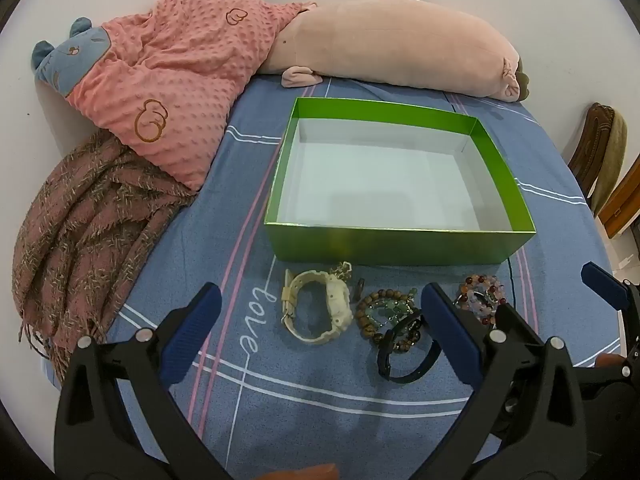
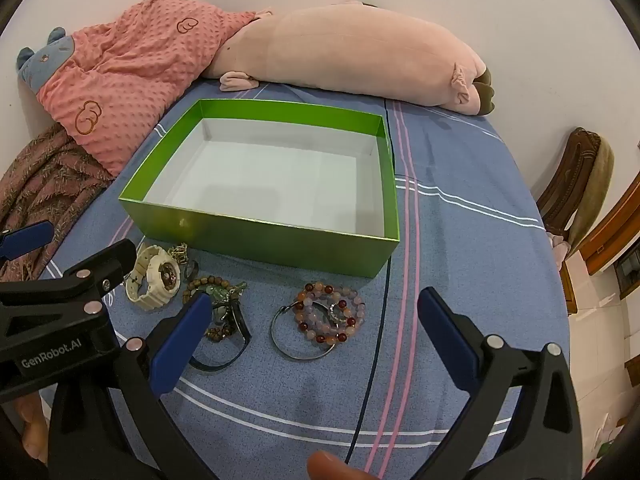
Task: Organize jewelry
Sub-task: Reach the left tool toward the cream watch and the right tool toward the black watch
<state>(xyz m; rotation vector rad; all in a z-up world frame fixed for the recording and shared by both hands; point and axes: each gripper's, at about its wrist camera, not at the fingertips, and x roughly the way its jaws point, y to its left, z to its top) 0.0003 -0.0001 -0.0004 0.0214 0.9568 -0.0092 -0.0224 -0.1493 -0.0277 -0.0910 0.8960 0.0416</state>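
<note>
Green card makes up the open box [image 1: 400, 246] sitting on the blue bed sheet [image 1: 312, 412], its white inside bare. Just in front of its near wall the jewelry lies in a loose row on the sheet. At the left end is a cream watch [image 1: 316, 308] with a small gold chain [image 1: 342, 270] beside it, close to the box. Next comes a brown wooden bead bracelet [image 1: 374, 312] tangled with a green piece, and a dark band [image 1: 400, 360] overlapping it on the near side. Further right sits a heap of pink, lilac and red bead bracelets [image 2: 332, 314], resting on the rim of a plain metal bangle [image 2: 298, 344].

Both tools hang over the bed's near edge, tilted down toward the row. The left gripper [image 1: 320, 336] has its blue-padded fingers spread wide with nothing between them, the watch showing in the gap. The right gripper [image 2: 316, 340] is likewise wide apart and holding nothing, with the bead heap and bangle showing between its fingers.

Against the far wall lie a pink dotted pillow [image 1: 176, 80], a long pink plush toy [image 1: 392, 44] and a brownish fringed scarf [image 1: 84, 236].
</note>
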